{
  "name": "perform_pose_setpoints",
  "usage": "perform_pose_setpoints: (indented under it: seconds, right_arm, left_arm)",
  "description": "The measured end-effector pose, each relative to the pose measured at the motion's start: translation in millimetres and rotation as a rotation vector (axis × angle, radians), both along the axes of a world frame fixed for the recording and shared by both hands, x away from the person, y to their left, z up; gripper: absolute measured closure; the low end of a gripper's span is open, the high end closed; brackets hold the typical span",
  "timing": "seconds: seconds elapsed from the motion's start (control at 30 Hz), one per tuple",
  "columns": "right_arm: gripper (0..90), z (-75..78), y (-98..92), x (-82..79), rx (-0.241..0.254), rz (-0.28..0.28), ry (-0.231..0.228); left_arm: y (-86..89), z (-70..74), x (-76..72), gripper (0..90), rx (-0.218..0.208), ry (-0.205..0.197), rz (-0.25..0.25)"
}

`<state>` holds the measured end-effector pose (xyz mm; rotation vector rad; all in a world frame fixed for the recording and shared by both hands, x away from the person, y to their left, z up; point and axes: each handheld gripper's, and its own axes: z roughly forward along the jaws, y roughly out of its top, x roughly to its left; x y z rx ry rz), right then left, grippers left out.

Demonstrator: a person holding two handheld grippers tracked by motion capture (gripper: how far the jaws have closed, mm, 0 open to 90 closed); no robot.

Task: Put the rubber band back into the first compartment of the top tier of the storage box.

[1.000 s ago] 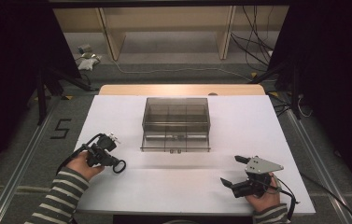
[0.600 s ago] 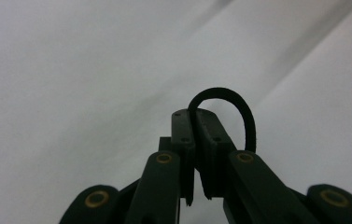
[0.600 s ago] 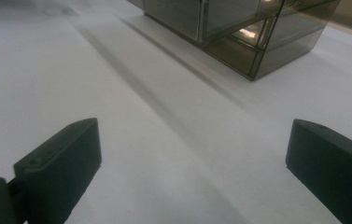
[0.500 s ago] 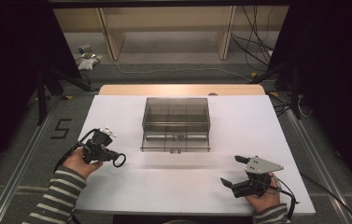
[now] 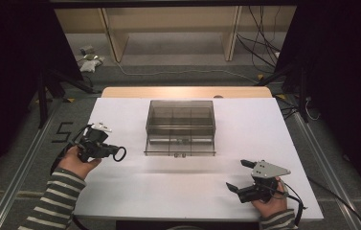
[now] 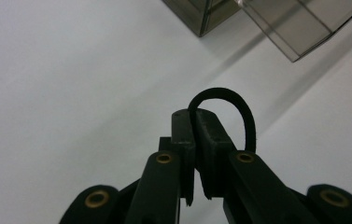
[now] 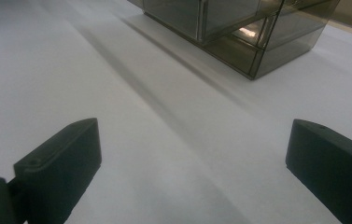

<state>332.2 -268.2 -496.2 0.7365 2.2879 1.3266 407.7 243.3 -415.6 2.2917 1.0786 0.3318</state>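
My left claw [image 5: 113,152] is clamped on a black loop [image 5: 119,153], held above the table's [image 5: 274,129] left edge. The smoky clear organizer box [image 5: 180,127] sits mid-table toward the far edge, to the right and slightly ahead of the loop, so my left hand is nearer. My right claw [image 5: 239,176] waits wide open and empty at the near right corner.

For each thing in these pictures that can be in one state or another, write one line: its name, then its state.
Left tool: shut on the black loop, lifted off the table.
Black loop: pinched between the jaws, arching out beyond them.
Right tool: open, nothing between its jaws, low over the white table.
Clear drawer box: upright on the table; one lower drawer pulled out.
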Motion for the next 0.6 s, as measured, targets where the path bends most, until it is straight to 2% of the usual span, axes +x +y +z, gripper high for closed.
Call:
perform_pose_setpoints:
  seconds: [0.2, 0.37, 0.6]
  right_arm:
    - [4.5, 0.0, -0.1, 0.3, -0.001, -0.001, 0.000]
    - [4.5, -0.1, -0.1, 0.2, -0.001, -0.001, -0.001]
    - [4.5, 0.0, 0.0, 0.0, 0.000, -0.001, 0.000]
  left_arm:
    - [0.9, 8.1, -2.2, 85.4, -0.020, -0.047, 0.008]
    - [3.5, 12.7, -2.9, 85.4, -0.049, -0.067, 0.021]
    - [2.8, 18.6, -4.2, 85.3, -0.058, -0.098, 0.025]
